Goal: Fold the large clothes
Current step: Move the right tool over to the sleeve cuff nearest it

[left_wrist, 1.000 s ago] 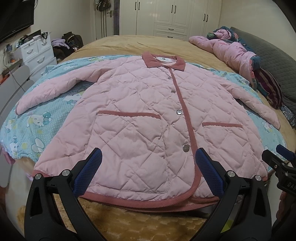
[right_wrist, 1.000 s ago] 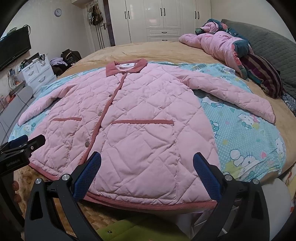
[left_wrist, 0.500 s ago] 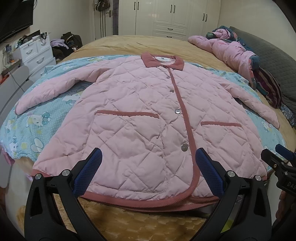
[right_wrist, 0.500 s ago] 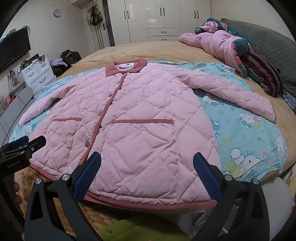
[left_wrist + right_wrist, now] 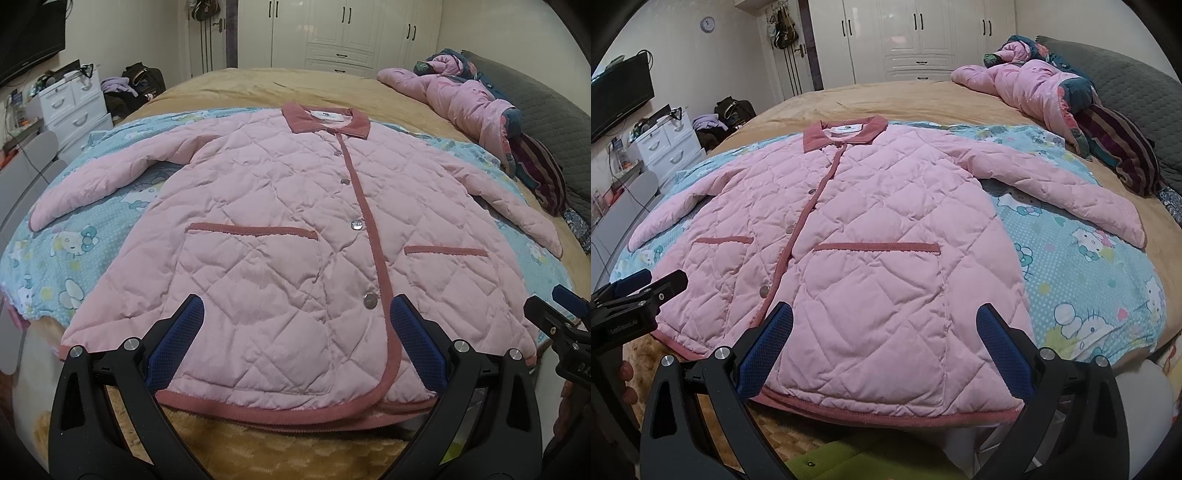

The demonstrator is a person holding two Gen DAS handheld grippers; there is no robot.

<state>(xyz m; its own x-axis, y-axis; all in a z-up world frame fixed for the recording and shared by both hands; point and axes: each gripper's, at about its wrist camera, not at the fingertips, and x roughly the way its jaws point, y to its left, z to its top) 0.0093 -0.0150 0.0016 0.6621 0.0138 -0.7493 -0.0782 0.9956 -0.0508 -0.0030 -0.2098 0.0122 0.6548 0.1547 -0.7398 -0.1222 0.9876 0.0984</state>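
Note:
A pink quilted jacket (image 5: pixel 280 229) with a darker pink collar and trim lies flat, front up and buttoned, sleeves spread, on a blue cartoon-print sheet (image 5: pixel 74 236). It also shows in the right wrist view (image 5: pixel 871 236). My left gripper (image 5: pixel 295 325) is open and empty, hovering just above the jacket's bottom hem left of the button placket. My right gripper (image 5: pixel 884 332) is open and empty above the hem on the jacket's right half. Each gripper shows at the edge of the other's view.
The bed (image 5: pixel 258 85) has a tan blanket. A crumpled pink garment (image 5: pixel 1027 88) and a striped cloth (image 5: pixel 1123 147) lie at the far right by a grey headboard. White drawers (image 5: pixel 74 103) and white wardrobes (image 5: pixel 351 33) stand beyond. A green object (image 5: pixel 849 461) sits below the bed edge.
Both grippers have edged very slightly; the jacket and the open jaws are as before.

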